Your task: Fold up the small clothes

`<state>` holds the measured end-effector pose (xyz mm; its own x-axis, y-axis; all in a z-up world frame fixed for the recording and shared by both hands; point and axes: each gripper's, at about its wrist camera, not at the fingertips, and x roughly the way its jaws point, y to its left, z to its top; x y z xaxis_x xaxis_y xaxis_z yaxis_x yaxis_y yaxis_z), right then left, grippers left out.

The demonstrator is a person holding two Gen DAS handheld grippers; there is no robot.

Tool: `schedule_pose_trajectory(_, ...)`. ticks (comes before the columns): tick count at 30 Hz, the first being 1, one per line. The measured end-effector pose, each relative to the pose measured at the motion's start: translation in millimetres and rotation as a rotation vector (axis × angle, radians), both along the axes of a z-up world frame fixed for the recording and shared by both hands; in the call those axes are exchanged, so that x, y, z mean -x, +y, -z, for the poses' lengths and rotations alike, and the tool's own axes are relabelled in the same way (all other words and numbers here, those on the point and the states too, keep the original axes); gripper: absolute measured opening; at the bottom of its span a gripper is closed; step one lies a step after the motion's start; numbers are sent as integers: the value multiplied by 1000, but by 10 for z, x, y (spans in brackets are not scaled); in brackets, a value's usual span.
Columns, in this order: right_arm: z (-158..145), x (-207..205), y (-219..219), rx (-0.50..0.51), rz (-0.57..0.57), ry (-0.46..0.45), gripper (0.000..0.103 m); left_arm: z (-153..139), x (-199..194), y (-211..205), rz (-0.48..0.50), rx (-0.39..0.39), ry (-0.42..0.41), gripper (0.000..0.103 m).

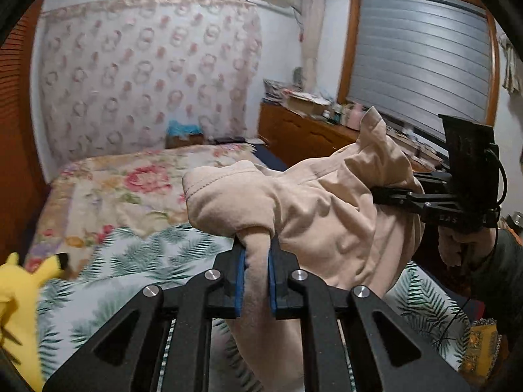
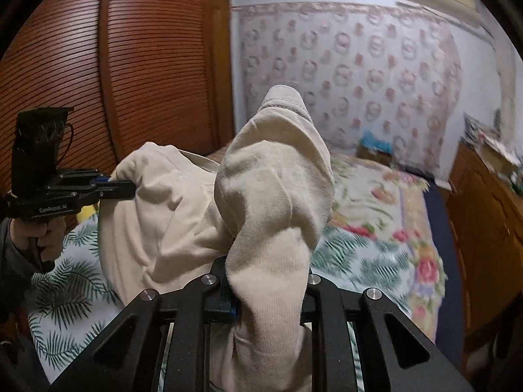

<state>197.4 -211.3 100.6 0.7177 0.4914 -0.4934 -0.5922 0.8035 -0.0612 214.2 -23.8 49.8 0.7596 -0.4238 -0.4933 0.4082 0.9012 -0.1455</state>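
A beige garment hangs in the air above the bed, stretched between both grippers. My left gripper is shut on one bunched corner, the cloth pinched between its blue pads. At the right of the left wrist view my right gripper bites the other end. In the right wrist view the garment bulges up over my right gripper, which is shut on it; its pads are mostly covered by cloth. The left gripper holds the far corner at left.
The bed below carries a leaf-print sheet and a floral quilt. A yellow plush toy lies at its left edge. A wooden dresser with clutter stands by the window. Slatted wardrobe doors rise at left.
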Motion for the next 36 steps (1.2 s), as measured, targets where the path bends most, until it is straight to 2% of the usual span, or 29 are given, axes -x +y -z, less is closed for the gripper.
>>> schedule_pose_trajectory(8, 61, -379, 684, 61, -181, 3, 19, 103, 364, 849, -184, -21, -11, 12)
schedule_pose_trajectory(12, 87, -612, 1126, 112, -293, 6, 19, 286, 545, 1233, -294, -22, -4, 12)
schedule_pose_trajectory(18, 151, -1020, 1862, 185, -454, 6, 19, 593, 777, 1736, -456, 23, 39, 12)
schedule_pose_trajectory(25, 351, -1609, 2583, 283, -565, 37, 19, 924, 875, 1976, -574, 27, 114, 12)
schedule_pose_trajectory(32, 490, -1848, 3181, 316, -629, 35, 20, 1112, 913, 2099, -642, -2, 170, 12)
schedule_pose_trajectory(35, 558, -1860, 3253, 308, -602, 44, 26, 1159, 922, 2110, -658, -7, 186, 12)
schedule_pose_trajectory(36, 565, -1889, 3265, 296, -583, 57, 34, 1173, 922, 2114, -659, -7, 191, 12)
